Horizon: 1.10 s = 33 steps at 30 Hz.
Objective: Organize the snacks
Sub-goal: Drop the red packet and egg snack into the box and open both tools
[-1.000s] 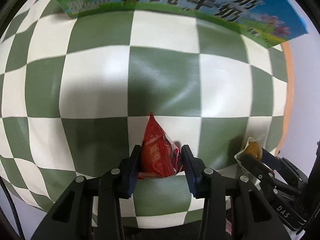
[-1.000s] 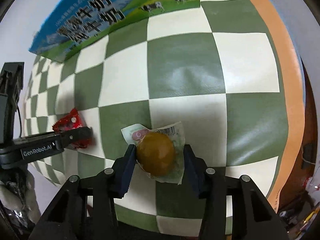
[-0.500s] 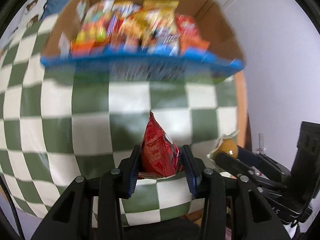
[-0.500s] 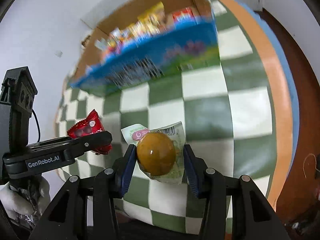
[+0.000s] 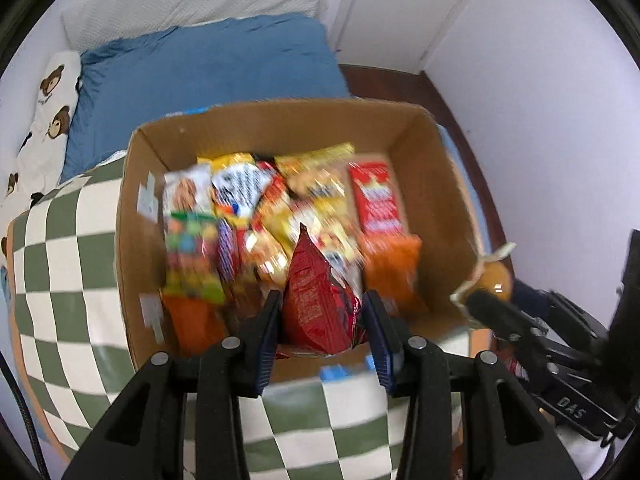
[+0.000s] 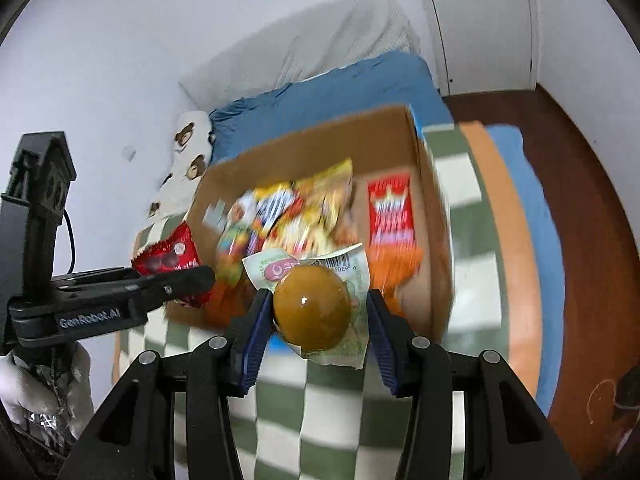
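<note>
L claw [image 5: 322,316] pinches red snack pouch [image 5: 316,308], R claw [image 6: 316,316] pinches packaged egg, prob. braised [image 6: 312,312]; both near cardboard box [image 5: 440,184] edge.

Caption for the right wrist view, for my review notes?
Right gripper holds a wrapped brown egg near a cardboard box of snacks.

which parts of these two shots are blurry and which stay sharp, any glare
Left wrist view: the snacks in the cardboard box are motion-smeared, while the left gripper and its red packet are sharp. Right wrist view: box and checkered cloth smear, the right gripper is crisp, and a small glare spot sits on the brown egg packet.
</note>
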Available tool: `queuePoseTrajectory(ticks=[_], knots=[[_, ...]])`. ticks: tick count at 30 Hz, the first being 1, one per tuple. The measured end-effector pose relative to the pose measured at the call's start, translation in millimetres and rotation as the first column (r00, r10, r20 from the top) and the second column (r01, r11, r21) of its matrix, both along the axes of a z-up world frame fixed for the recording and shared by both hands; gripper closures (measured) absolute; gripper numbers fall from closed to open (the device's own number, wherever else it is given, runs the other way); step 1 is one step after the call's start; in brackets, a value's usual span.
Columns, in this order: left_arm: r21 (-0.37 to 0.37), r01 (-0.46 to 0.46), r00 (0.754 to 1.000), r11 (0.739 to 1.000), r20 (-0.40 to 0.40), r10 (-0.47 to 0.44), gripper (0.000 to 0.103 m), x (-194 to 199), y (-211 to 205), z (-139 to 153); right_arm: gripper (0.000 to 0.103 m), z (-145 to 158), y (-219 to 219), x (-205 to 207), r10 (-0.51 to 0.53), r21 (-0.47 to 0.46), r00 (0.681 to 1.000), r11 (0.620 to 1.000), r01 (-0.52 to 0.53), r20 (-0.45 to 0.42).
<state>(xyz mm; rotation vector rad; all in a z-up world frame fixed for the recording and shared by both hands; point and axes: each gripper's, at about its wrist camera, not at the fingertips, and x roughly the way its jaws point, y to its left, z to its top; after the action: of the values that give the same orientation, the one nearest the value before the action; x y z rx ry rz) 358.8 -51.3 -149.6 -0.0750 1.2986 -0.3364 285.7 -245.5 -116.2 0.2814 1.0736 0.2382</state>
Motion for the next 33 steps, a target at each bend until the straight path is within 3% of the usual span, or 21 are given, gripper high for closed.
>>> queuePoseTrajectory(ticks=[5, 10, 20, 22, 23, 25, 27, 29, 33], knots=[[0.029, -0.012, 0.996, 1.0, -0.086, 0.014, 0.065, 69, 6, -29, 0.054, -13, -2, 67, -0.033, -0.035, 0.999, 0.999, 0.032, -0.039], [0.081, -0.015, 0.992, 0.997, -0.122, 0.025, 0.065, 113, 9, -56, 0.053, -41, -1, 121, -0.051, -0.061, 0.993, 0.997, 0.044, -0.111], [0.136, 0.0, 0.981, 0.991, -0.191, 0.026, 0.063, 156, 11, -94, 0.052, -90, 10, 171, -0.062, -0.107, 0.974, 0.993, 0.039, -0.219], [0.125, -0.02, 0.975, 0.992, -0.218, 0.047, 0.063, 158, 15, -100, 0.046, -94, 14, 177, -0.059, -0.118, 0.969, 0.993, 0.031, -0.241], [0.12, -0.024, 0.973, 0.993, -0.224, 0.05, 0.061, 158, 16, -101, 0.038, -95, 16, 178, -0.053, -0.117, 0.966, 0.993, 0.024, -0.252], [0.124, -0.015, 0.974, 0.992, -0.223, 0.043, 0.043, 157, 17, -100, 0.029, -96, 21, 181, -0.047, -0.123, 0.961, 0.992, 0.014, -0.271], [0.139, -0.01, 0.975, 0.99, -0.218, 0.041, 0.016, 155, 18, -98, 0.014, -93, 27, 181, -0.047, -0.153, 0.96, 0.988, 0.004, -0.277], [0.128, -0.017, 0.974, 0.992, -0.222, 0.045, 0.016, 152, 21, -96, 0.007, -90, 30, 180, -0.046, -0.179, 0.961, 0.984, -0.003, -0.272], [0.117, -0.027, 0.975, 0.993, -0.214, 0.052, 0.006, 144, 27, -90, 0.007, -85, 29, 177, -0.049, -0.179, 0.96, 0.984, -0.001, -0.276]])
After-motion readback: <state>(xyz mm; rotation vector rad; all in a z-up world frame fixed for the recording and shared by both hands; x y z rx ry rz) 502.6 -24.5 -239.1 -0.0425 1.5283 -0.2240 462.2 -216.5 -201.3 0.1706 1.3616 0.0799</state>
